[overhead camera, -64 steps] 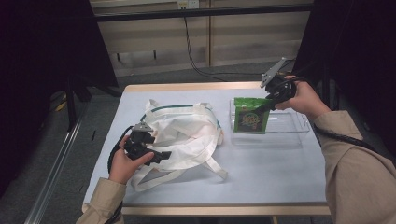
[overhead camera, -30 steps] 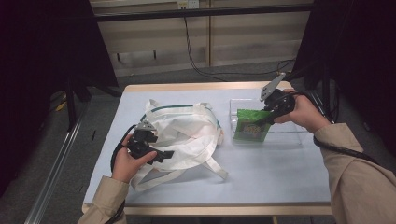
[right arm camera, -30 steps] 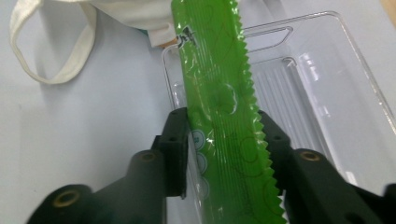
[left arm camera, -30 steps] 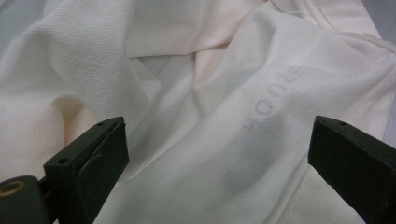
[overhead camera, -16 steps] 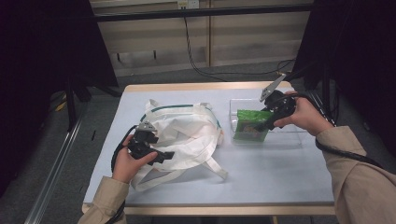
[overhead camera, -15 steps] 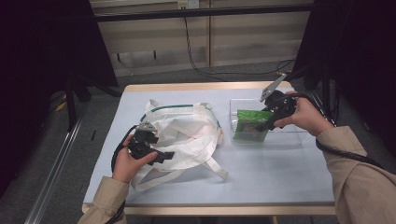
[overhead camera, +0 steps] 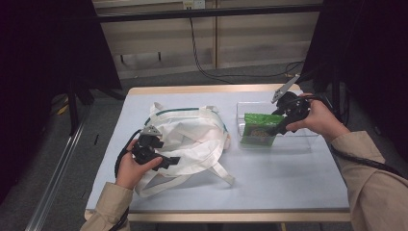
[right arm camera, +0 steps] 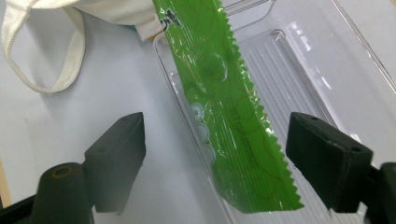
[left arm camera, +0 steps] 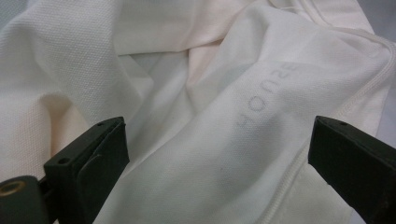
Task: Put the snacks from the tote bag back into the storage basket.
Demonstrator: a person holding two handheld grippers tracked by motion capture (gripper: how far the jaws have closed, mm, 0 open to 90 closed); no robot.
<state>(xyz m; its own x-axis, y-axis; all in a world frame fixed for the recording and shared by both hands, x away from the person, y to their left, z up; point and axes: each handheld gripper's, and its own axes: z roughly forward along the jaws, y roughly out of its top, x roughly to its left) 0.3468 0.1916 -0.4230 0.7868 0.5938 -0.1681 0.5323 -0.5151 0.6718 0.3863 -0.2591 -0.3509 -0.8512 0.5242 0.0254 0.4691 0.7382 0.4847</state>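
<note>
The left gripper's point(left arm camera: 224, 186) two black jaws stand wide apart at 8 and 4 o'clock over a crumpled white cloth bag point(left arm camera: 196, 93).

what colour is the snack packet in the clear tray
Bright green packet, seen best in the right gripper view.

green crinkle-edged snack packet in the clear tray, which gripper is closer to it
Right. The right gripper has its open jaws either side of the green crinkle-edged snack packet, which stands in the clear plastic tray. The left gripper is across the table over the white cloth tote bag.
</note>
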